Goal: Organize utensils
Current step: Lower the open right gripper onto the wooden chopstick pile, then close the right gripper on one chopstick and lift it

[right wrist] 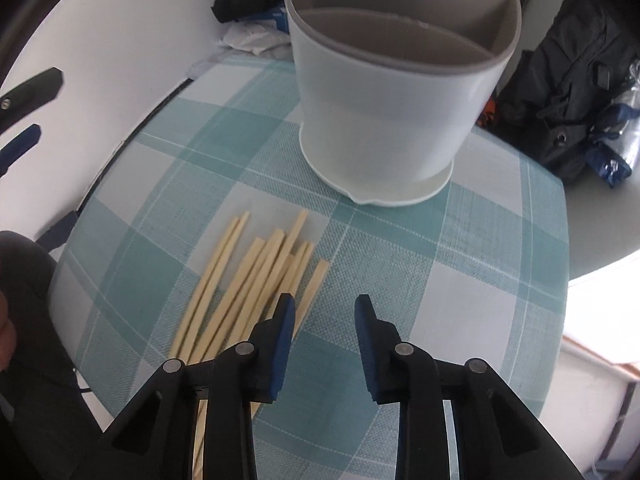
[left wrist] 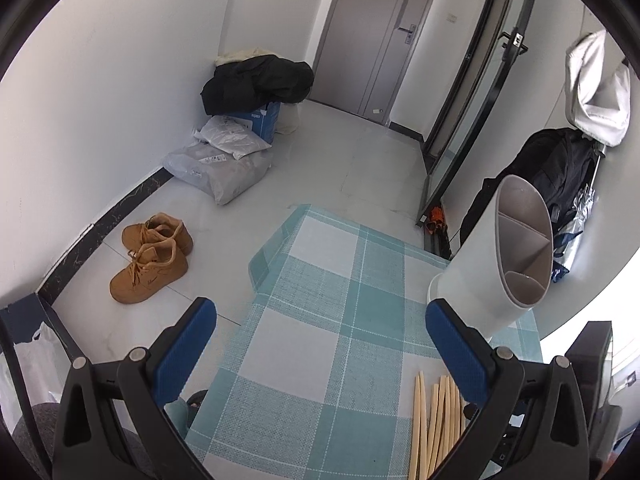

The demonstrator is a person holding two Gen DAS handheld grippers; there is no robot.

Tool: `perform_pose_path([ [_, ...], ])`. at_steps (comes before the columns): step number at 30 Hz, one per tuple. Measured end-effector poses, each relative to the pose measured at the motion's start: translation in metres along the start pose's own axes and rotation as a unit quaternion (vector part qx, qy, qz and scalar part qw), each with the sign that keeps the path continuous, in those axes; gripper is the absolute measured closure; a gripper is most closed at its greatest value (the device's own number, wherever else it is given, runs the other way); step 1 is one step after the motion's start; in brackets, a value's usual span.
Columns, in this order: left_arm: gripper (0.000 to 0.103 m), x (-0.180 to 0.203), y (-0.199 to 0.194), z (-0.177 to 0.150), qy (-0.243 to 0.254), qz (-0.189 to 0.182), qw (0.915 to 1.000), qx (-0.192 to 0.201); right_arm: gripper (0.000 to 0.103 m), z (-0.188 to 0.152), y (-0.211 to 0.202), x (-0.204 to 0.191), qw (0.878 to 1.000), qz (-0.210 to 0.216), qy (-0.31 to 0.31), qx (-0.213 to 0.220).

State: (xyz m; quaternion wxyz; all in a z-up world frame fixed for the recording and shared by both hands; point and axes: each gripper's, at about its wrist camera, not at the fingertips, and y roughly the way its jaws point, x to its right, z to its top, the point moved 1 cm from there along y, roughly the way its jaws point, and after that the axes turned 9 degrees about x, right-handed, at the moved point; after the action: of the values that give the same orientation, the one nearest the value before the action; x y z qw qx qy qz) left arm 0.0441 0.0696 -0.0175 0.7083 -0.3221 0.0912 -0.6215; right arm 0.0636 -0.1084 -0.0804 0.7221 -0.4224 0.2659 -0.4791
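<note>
Several pale wooden chopsticks (right wrist: pixel 248 280) lie in a loose bundle on the teal-and-white checked tablecloth (right wrist: pixel 480 260). Behind them stands a white utensil holder (right wrist: pixel 380 120) with grey inner dividers and empty compartments. My right gripper (right wrist: pixel 324 299) points steeply down just right of the bundle, its jaws a little apart over bare cloth; the rightmost chopstick runs under its left finger. In the left wrist view the chopsticks (left wrist: pixel 436 420) lie near the right finger, and the holder (left wrist: pixel 480 280) stands beyond it. My left gripper (left wrist: pixel 322 306) hangs wide open above the cloth, holding nothing.
The table's far edge (left wrist: pixel 280 232) drops to a tiled floor with tan shoes (left wrist: pixel 152 256), grey parcel bags (left wrist: pixel 224 160) and a black coat (left wrist: pixel 260 80) on a box. A black backpack (right wrist: pixel 572 80) sits right of the holder. A closed door (left wrist: pixel 380 40) is at the back.
</note>
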Motion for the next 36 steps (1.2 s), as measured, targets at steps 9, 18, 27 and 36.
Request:
perform_pose_path([
  [9, 0.001, -0.012, 0.007, 0.002, -0.031, -0.007, 0.9993, -0.019, 0.074, 0.005, 0.011, 0.001, 1.000, -0.015, -0.005, -0.024],
  [18, 0.001, -0.014, 0.008, -0.003, 0.003, 0.036, 0.9992, -0.013, 0.089, 0.014, 0.016, -0.011, 1.000, 0.001, -0.022, -0.023],
  [27, 0.001, 0.009, 0.017, -0.037, 0.083, 0.002, 0.9917, -0.098, 0.098, 0.003, -0.007, 0.025, 0.996, 0.054, 0.063, 0.043],
  [36, 0.001, 0.045, 0.003, -0.077, 0.181, -0.004, 0.9668, -0.180, 0.098, -0.038, -0.057, 0.107, 0.931, 0.138, 0.261, 0.215],
])
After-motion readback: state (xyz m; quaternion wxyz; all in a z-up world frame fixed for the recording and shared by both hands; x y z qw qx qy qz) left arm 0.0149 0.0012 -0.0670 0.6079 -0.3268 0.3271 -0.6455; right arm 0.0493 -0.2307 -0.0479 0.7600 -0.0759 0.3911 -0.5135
